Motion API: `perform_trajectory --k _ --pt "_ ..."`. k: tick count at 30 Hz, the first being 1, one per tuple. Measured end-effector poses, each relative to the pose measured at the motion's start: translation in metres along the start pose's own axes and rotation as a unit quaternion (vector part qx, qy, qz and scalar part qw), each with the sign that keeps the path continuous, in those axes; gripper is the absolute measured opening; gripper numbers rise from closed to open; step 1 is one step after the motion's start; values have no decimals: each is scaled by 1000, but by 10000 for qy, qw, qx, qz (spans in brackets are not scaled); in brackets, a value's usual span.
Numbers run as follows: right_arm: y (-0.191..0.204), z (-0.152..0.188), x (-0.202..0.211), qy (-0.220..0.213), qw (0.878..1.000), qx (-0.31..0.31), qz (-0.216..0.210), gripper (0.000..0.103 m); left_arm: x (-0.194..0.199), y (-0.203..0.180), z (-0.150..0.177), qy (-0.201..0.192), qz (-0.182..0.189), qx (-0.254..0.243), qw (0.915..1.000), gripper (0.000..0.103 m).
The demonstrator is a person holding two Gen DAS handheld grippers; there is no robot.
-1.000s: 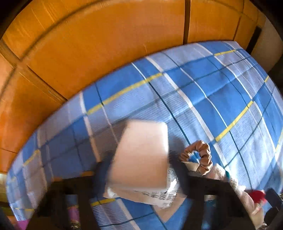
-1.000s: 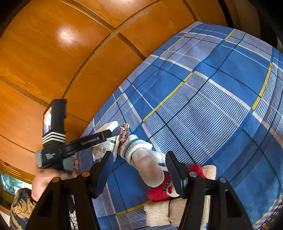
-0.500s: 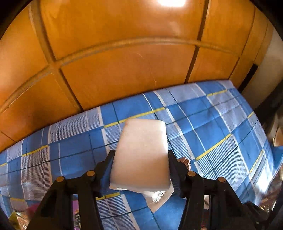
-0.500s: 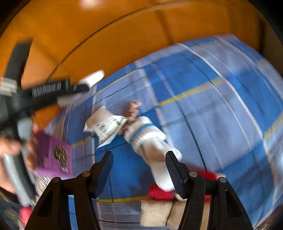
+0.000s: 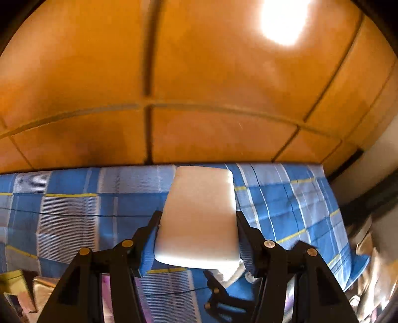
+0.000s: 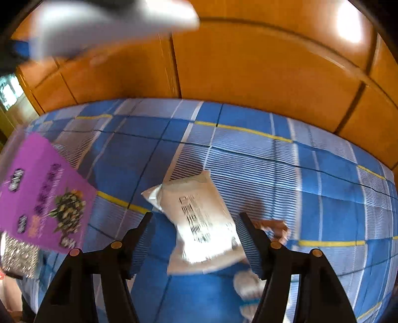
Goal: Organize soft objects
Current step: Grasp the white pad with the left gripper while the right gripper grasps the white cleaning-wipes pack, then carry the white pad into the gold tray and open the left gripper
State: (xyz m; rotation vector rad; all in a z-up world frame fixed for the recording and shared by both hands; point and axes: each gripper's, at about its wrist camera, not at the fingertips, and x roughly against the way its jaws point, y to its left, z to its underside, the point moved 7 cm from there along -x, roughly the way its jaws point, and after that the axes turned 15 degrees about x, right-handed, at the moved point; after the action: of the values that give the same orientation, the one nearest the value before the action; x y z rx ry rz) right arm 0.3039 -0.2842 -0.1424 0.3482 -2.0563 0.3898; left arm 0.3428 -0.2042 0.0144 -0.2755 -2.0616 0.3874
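My left gripper (image 5: pixel 197 216) is shut on a white foam sponge (image 5: pixel 199 218) and holds it up above the blue checked bedsheet (image 5: pixel 74 211). My right gripper (image 6: pixel 195 218) is open and empty, low over a white printed plastic packet (image 6: pixel 199 221) that lies on the sheet (image 6: pixel 248 154). A brown scrunchie (image 6: pixel 273 227) lies just right of the packet. A white sock (image 6: pixel 248 288) shows below it. The sponge appears as a white blur at the top of the right wrist view (image 6: pixel 112 22).
A purple box (image 6: pixel 42 196) lies on the sheet at the left. Orange wooden panels (image 5: pixel 199 87) stand behind the bed. The right gripper's black frame (image 5: pixel 223 298) shows low in the left wrist view. Clutter (image 5: pixel 20 285) sits at the bed's left edge.
My left gripper has lifted the sponge higher and tilted up toward the panels. My right gripper has swung left from the sock to over the white packet.
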Motion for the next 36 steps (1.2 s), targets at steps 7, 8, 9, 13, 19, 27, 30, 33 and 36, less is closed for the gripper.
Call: perform_trajectory --k 7,8,9,13,19,27,30,33,36 --pt "7 6 -27 300 9988 -288 -242 61 51 82 -32 -499 -195 635 9965 58" --pt "10 9 -29 334 9988 -288 -234 55 58 97 -34 -555 -236 726 9955 58" --pt "11 11 -30 302 9990 -295 -177 54 64 110 -35 -613 -282 793 9946 58" --pt "22 19 -23 305 9987 -395 -80 51 90 171 -34 -799 -498 1110 9893 58" --pt "47 35 -16 487 9974 -449 -280 53 113 272 -15 -951 -920 1767 9753 58" --pt "64 48 -9 439 9983 -361 108 55 144 365 47 -1099 -1153 2342 9591 58" --pt "66 52 -6 291 9987 -355 204 55 152 391 81 -1127 -1137 2553 9535 59" --pt "67 55 -4 147 9989 -344 273 55 156 419 114 -1102 -1246 2732 9475 59" --pt "68 58 -1 80 9987 -383 332 55 157 446 136 -1061 -1395 2834 9429 59"
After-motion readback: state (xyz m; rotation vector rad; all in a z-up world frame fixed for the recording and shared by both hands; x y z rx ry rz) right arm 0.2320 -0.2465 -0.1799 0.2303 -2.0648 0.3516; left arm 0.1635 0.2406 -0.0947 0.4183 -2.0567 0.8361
